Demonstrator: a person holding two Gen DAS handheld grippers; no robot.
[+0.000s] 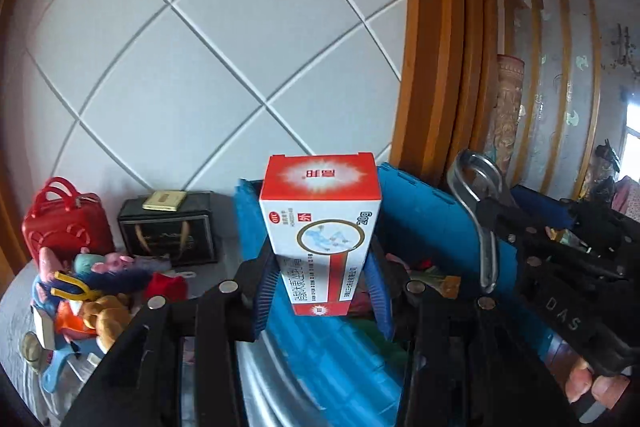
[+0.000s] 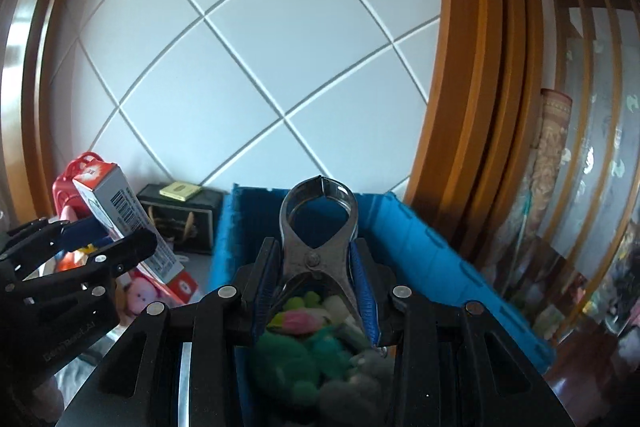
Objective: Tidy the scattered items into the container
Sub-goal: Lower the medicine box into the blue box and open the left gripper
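Observation:
My left gripper (image 1: 320,291) is shut on a red-and-white carton (image 1: 320,227), held upright between the blue pads (image 1: 266,291). Behind it stands the blue crate (image 1: 420,195). At the right of this view my right gripper (image 1: 492,223) carries metal pincers (image 1: 480,195). In the right wrist view my right gripper (image 2: 318,287) is shut on the pincers (image 2: 320,223), whose jaws point up over the blue crate (image 2: 424,239). Soft toys (image 2: 312,339) lie inside the crate. My left gripper (image 2: 112,239) with the carton (image 2: 120,215) is at the left.
A pile of plush toys (image 1: 92,287) lies on the grey surface at the left. A red handbag (image 1: 64,223) and a black box (image 1: 168,231) stand against the padded white wall. A wooden frame (image 2: 472,107) and a rolled rug (image 2: 548,155) rise at the right.

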